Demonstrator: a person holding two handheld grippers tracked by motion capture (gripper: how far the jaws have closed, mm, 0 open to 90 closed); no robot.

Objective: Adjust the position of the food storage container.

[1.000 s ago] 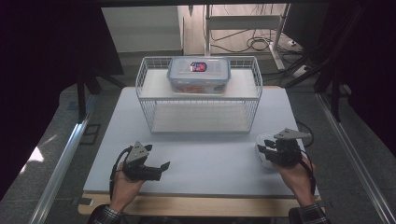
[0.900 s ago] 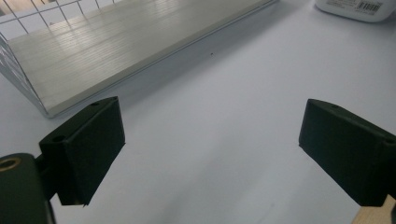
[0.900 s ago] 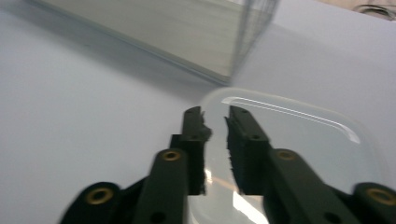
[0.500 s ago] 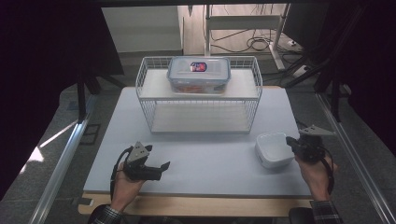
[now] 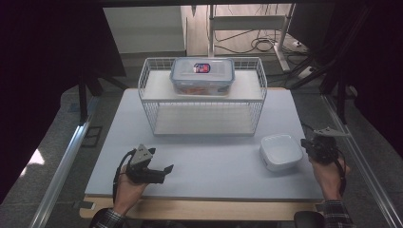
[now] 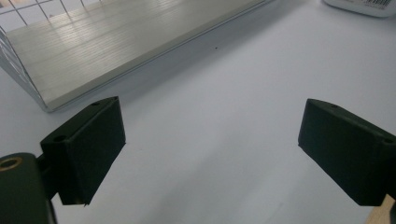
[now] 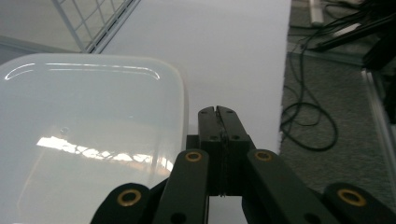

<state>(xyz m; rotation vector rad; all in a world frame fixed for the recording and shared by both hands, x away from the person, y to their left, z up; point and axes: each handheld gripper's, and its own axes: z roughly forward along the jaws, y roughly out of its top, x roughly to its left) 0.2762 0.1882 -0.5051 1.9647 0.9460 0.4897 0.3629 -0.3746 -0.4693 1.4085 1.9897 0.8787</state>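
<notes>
From above, the shallow white square plastic dish sits on the pale table near its right edge, just beside the right gripper. The right gripper view shows its jaws pressed together on nothing, having just closed, the dish's glossy rim alongside. The left gripper stands wide open over bare tabletop, facing the white wire shelf rack, whose top holds a clear lidded plastic box.

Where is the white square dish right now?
In the high view, the white dish sits on the table's right side, just left of the right gripper, in front of the wire rack.
</notes>
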